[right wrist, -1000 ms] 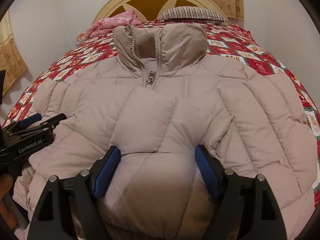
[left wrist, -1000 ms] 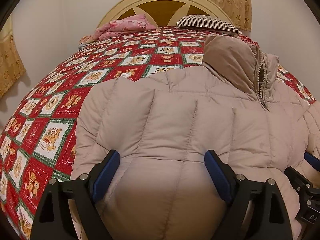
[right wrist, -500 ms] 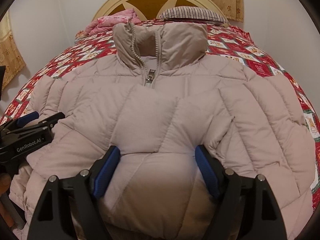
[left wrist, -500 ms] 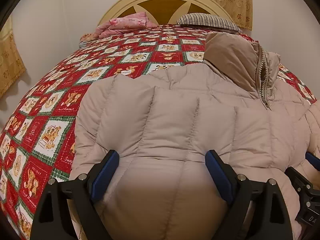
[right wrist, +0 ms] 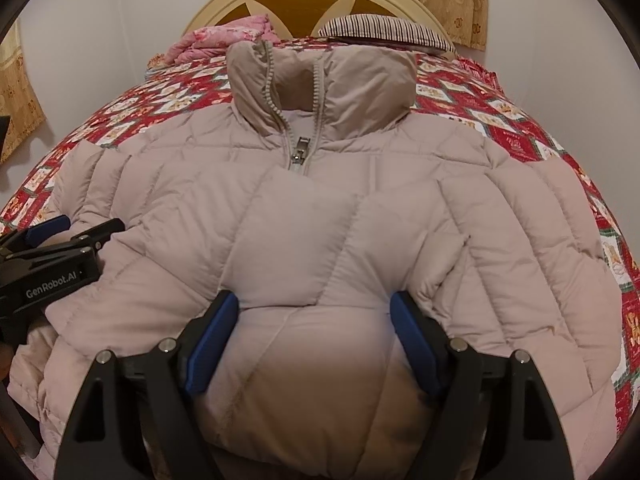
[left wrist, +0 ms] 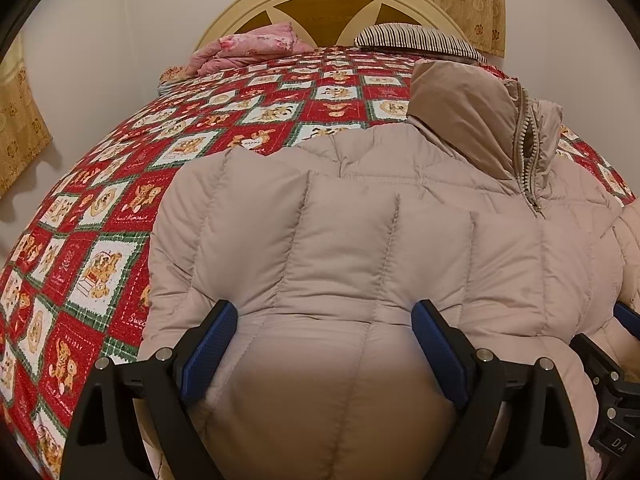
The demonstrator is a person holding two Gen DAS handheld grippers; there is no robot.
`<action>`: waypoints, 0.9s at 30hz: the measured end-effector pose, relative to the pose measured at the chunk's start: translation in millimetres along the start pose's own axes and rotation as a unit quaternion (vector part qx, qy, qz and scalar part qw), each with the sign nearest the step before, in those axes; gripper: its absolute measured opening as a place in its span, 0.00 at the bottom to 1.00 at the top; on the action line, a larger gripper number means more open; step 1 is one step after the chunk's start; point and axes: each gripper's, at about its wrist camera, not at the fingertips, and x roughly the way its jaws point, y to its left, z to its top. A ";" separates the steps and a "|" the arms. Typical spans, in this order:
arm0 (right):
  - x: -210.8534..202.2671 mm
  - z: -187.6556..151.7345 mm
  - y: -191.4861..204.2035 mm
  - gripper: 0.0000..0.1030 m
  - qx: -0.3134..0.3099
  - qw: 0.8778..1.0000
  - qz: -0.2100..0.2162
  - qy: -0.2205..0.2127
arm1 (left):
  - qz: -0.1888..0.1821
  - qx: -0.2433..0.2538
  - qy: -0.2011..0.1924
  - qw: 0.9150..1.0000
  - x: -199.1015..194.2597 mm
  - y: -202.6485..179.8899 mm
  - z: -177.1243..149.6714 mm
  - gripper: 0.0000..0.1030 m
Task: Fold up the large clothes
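Your jacket point(right wrist: 320, 240) lies on the bed point(left wrist: 120, 200), sleeves folded over its front. Almost nothing has changed in the last second. The jaws of your left gripper point(left wrist: 324, 344) and right gripper point(right wrist: 316, 336) stand wide around puffy fabric; whether they grip it, I cannot tell.

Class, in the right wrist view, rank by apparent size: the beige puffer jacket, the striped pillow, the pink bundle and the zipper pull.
1. Beige puffer jacket, nearest the camera.
2. Striped pillow and pink bundle: look alike, both far back, so unranked.
3. Zipper pull.
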 end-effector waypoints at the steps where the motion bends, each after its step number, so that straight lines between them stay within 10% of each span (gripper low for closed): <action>1: 0.1 0.0 0.2 0.78 -0.001 1.000 0.000 0.000 | 0.000 0.000 0.000 1.000 -0.1 0.3 -0.2 0.88; 18: -3.6 2.7 1.9 0.81 -0.013 1.000 0.000 0.007 | -0.006 -0.007 -0.001 1.000 2.1 2.6 1.4 0.88; 27: -37.3 75.2 -38.9 0.88 -0.003 0.999 0.025 -0.043 | -0.010 -0.011 -0.003 1.000 1.2 2.6 1.1 0.88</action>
